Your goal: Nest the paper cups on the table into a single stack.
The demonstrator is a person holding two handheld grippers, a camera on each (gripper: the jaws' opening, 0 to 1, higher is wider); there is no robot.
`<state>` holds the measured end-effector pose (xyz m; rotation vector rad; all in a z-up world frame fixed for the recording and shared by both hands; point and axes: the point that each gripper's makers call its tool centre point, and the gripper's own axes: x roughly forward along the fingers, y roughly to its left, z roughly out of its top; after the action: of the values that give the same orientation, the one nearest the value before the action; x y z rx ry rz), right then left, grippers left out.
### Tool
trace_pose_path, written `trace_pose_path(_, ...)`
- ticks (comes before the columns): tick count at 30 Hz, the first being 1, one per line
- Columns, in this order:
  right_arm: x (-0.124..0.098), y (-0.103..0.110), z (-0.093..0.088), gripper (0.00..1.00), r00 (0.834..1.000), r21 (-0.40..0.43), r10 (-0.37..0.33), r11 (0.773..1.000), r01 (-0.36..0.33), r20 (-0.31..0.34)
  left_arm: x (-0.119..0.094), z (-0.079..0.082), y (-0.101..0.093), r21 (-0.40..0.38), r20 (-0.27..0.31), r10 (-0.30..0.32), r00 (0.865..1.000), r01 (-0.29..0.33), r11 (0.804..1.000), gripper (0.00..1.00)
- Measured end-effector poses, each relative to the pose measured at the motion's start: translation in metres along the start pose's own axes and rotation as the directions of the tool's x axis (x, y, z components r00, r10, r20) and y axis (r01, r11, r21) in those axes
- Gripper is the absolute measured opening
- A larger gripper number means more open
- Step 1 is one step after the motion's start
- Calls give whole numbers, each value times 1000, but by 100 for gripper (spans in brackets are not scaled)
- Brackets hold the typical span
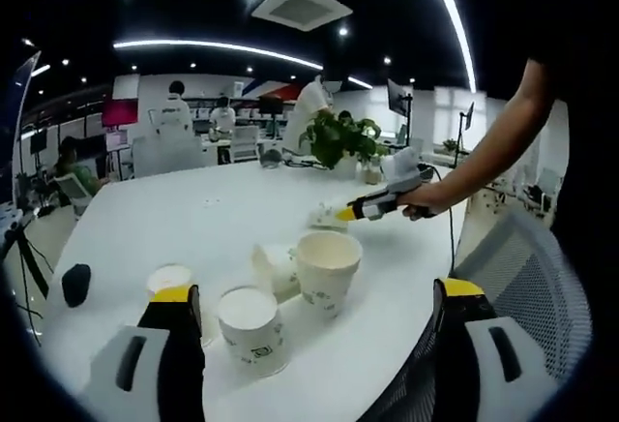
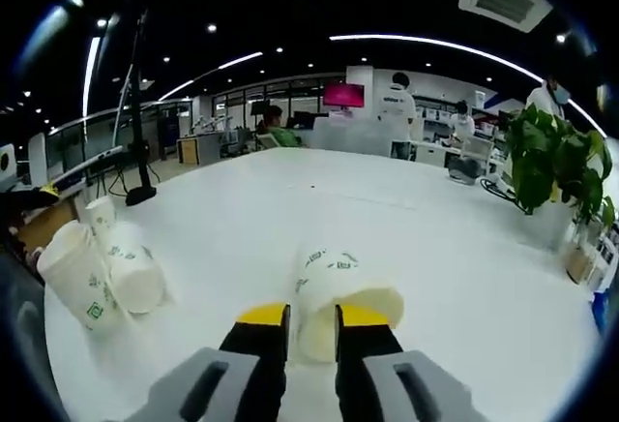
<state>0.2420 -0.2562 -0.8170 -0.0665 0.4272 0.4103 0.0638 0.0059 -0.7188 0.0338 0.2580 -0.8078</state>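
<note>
The paper cups are not yet one stack, so by my reading the job is early. In the right gripper view a cup (image 2: 338,296) lies on its side out on the open middle of the white counter (image 2: 426,219), and the right tongs (image 2: 311,330) are pinched on its rim with only a narrow gap between the jaws. In the left gripper view four more sit loose near the counter's near edge: a tall upright cup (image 1: 329,267), a cup lying on its side (image 1: 275,269) touching it, a shorter upright cup (image 1: 251,327) and another cup (image 1: 169,278) behind the left jaw. The left tongs (image 1: 314,330) are spread wide and hold nothing. Every cup remains to be nested.
</note>
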Motion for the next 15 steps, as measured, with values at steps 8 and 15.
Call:
trace_pose_path(8, -3, 11, 5, 0, 1000, 47, 13, 999, -14, 12, 1, -1, -4, -3, -8, -16, 1000, 16, 1000, 99)
trace_pose_path(15, -11, 15, 13, 0, 999, 40, 23, 999, -24, 27, 2, -3, -8, 2, -19, -30, 999, 30, 1000, 99)
